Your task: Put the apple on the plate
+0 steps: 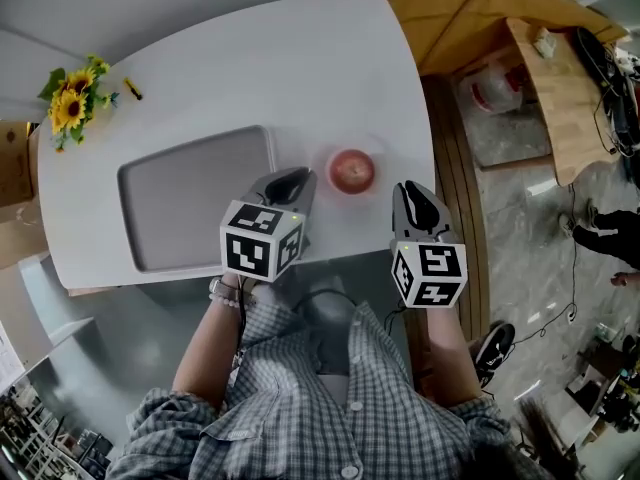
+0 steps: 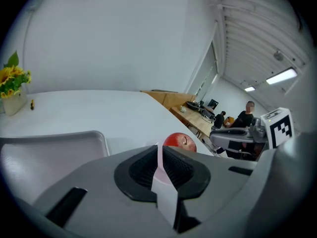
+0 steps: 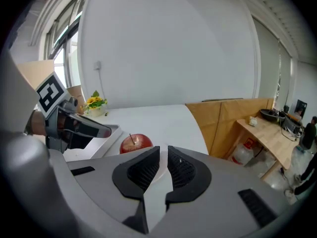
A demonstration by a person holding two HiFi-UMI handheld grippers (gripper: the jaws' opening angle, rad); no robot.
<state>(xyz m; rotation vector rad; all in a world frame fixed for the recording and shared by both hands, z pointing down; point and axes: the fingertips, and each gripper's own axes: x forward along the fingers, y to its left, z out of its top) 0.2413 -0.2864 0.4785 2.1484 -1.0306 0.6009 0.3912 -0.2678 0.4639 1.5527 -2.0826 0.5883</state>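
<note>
A red apple (image 1: pixel 352 171) rests on a small white plate (image 1: pixel 378 155) near the front right of the white table (image 1: pixel 250 58). My left gripper (image 1: pixel 291 180) lies just left of the plate, its jaws shut with nothing between them. My right gripper (image 1: pixel 416 196) hangs to the right of the plate at the table's edge, also shut and empty. In the left gripper view the apple (image 2: pixel 180 142) shows just beyond the left gripper (image 2: pixel 159 155). In the right gripper view the apple (image 3: pixel 135 143) lies ahead and left of the right gripper (image 3: pixel 164 157).
A grey tray (image 1: pixel 195 198) lies left of the plate. A pot of sunflowers (image 1: pixel 70 98) and a small yellow and black object (image 1: pixel 132 89) stand at the table's far left. A wooden bench (image 1: pixel 560 88) with a water jug (image 1: pixel 493 88) beneath it runs beyond the table's right edge.
</note>
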